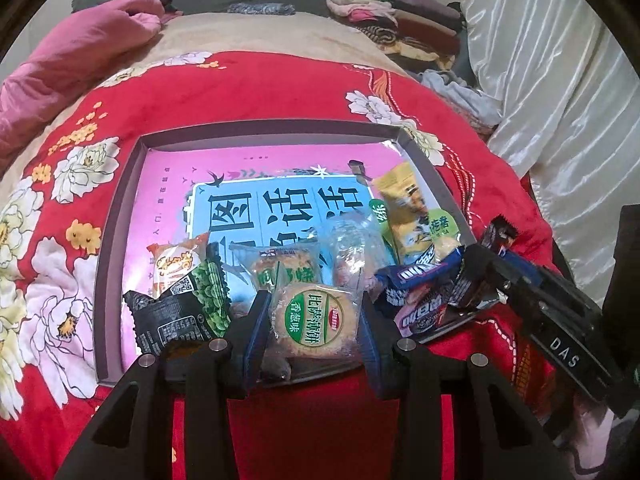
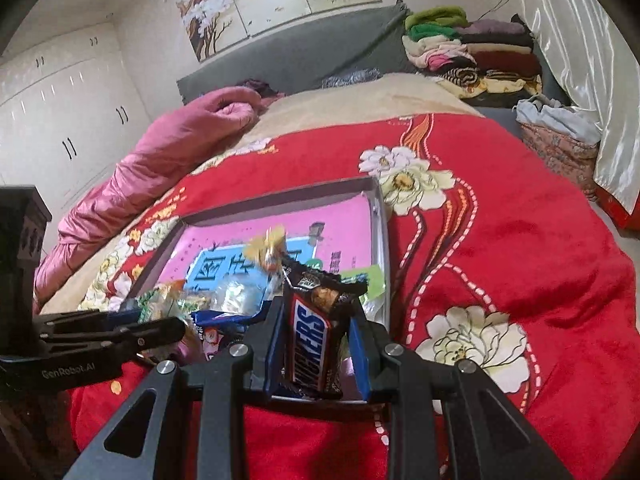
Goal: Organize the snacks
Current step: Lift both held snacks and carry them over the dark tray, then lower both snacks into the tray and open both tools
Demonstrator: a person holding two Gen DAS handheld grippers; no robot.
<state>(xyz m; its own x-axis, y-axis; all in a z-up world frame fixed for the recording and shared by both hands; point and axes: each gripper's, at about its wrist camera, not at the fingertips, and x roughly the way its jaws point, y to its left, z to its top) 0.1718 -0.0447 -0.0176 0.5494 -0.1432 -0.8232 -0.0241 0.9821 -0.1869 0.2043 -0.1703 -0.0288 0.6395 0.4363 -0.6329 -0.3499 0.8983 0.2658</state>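
Over the tray (image 1: 120,208) on the red bedspread (image 2: 500,248), our left gripper (image 1: 312,320) jaws grasp a biscuit packet (image 1: 314,318), our right gripper (image 2: 316,344) jaws a Snickers bar (image 2: 308,344).

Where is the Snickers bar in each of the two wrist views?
Left wrist view: the Snickers bar sits at right, its crimped end poking up from the right gripper.
Right wrist view: bottom centre, clamped upright between the right gripper's blue pads.
Shared landmark: the shallow box with the pink printed floor.
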